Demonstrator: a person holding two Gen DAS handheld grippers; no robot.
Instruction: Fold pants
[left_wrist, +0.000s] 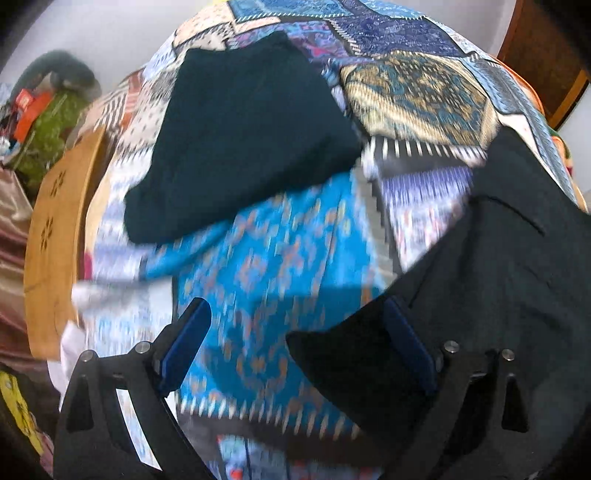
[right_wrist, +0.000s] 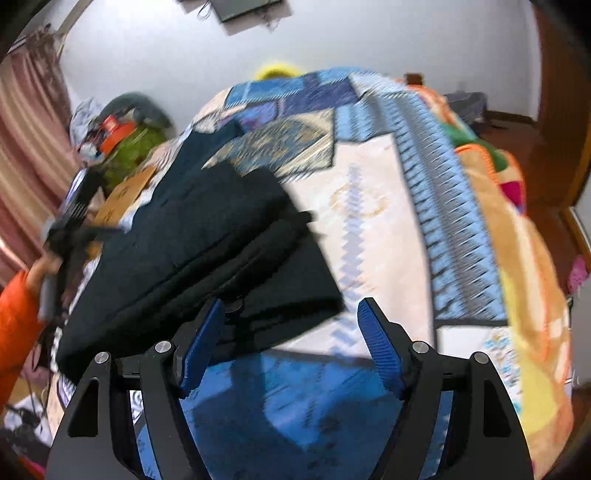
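Note:
Black pants (right_wrist: 207, 236) lie folded in layers on a patterned bedspread (right_wrist: 369, 206). In the right wrist view my right gripper (right_wrist: 291, 339) is open and empty, its left finger at the pants' near edge. In the left wrist view the same black pants (left_wrist: 498, 280) fill the right side and drape over the right finger. My left gripper (left_wrist: 299, 339) is open, with nothing clamped between the pads. A second dark folded garment (left_wrist: 243, 140) lies further back on the bedspread (left_wrist: 277, 266). Both views are blurred by motion.
A wooden board (left_wrist: 51, 236) edges the bed on the left. A cluttered pile with green and orange items (right_wrist: 122, 140) sits beyond it. An orange and yellow blanket (right_wrist: 517, 236) lies along the bed's right side. A wooden door frame (right_wrist: 561, 110) stands at right.

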